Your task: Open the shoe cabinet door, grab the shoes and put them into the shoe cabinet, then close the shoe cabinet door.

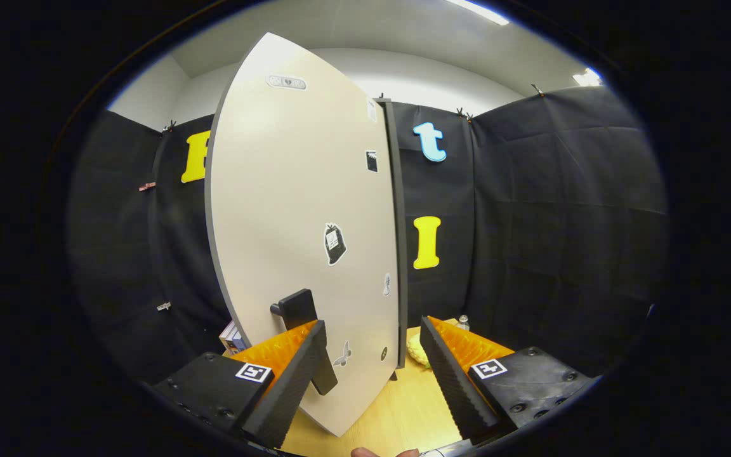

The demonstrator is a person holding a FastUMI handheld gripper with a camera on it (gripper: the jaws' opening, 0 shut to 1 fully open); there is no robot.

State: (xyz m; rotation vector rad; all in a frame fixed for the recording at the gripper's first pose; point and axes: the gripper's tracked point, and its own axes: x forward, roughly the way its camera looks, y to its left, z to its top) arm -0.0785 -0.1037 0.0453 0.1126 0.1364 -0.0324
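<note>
Gripper (372,355) spread wide — cabinet door (296,222) edge between its fingers, handle (305,330) by the left one.

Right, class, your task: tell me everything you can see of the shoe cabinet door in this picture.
The shoe cabinet door is a tall, flat, pale beige panel with a dark edge, smooth like laminated board. It stands upright, swung part-way open, its face towards the camera. Small stickers dot its face. A dark bar handle juts out low down. The open gripper straddles the door's lower part; the left finger lies against the handle, the right finger stands clear. A wooden tabletop lies below.
</note>
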